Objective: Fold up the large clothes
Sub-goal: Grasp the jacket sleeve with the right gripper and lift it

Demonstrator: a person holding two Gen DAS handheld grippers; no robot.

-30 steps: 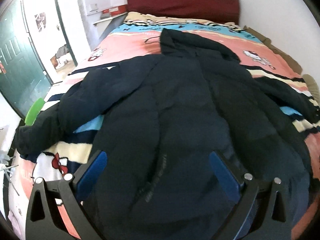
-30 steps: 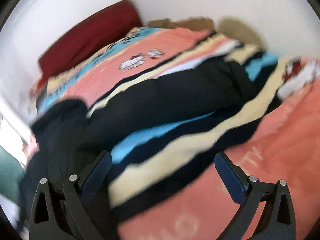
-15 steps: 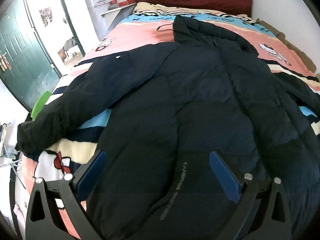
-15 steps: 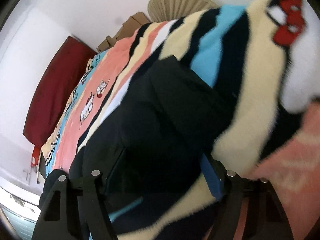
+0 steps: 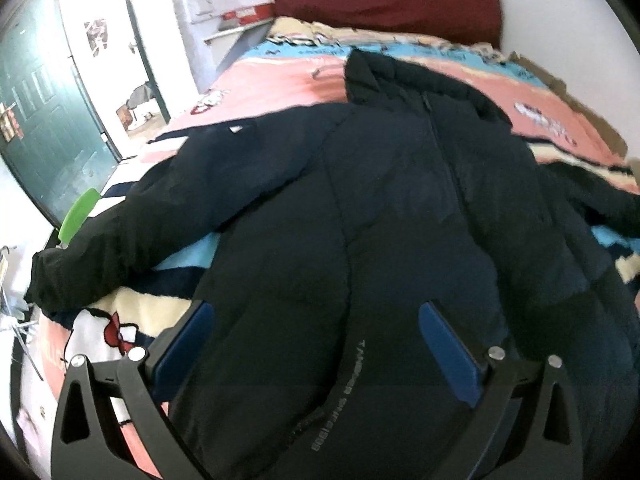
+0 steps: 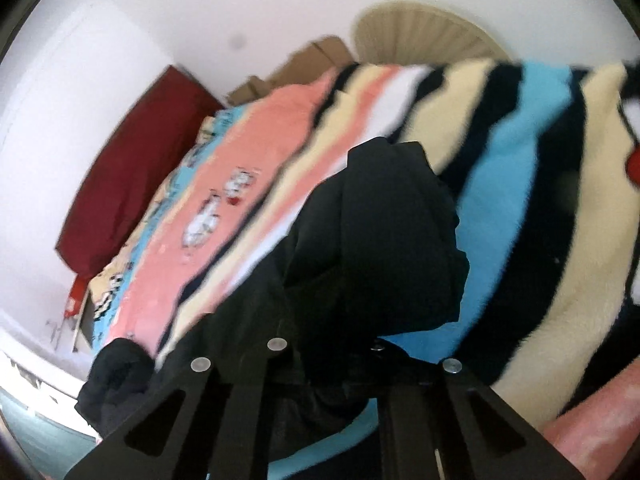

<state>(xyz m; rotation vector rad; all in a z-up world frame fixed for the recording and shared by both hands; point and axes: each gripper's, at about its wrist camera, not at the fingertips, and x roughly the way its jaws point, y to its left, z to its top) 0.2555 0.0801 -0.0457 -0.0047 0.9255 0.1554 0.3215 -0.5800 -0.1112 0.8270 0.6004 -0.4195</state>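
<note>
From my left wrist view I count one dark padded jacket (image 5: 400, 216), one bed (image 5: 280, 84) under a striped cartoon blanket (image 5: 132, 308), one dark red headboard (image 5: 384, 0) at the far end and one green door (image 5: 36, 120) far left. The jacket lies front up across the middle of the bed, zipper running away from me, its hood toward the headboard. One sleeve (image 5: 132, 236) stretches left to the bed's left edge, where the cuff hangs just over it; the other sleeve runs off to the right. My left gripper (image 5: 316, 344) hovers over the near hem with its jaws spread wide, the two blue pads on either side of the jacket front and nothing pinched between them. Bare blanket lies open beyond the hood and beside the left sleeve.

From my right wrist view I see one sleeve end (image 6: 392, 240) of the jacket, lying on the blanket's (image 6: 500, 208) cream, blue and dark stripes. My right gripper (image 6: 340, 360) has just been closing, and its jaws are now pressed together on that dark sleeve fabric, which bunches up right in front of them. The headboard (image 6: 132, 168) sits far left, cardboard boxes (image 6: 304, 64) against the far wall.
</note>
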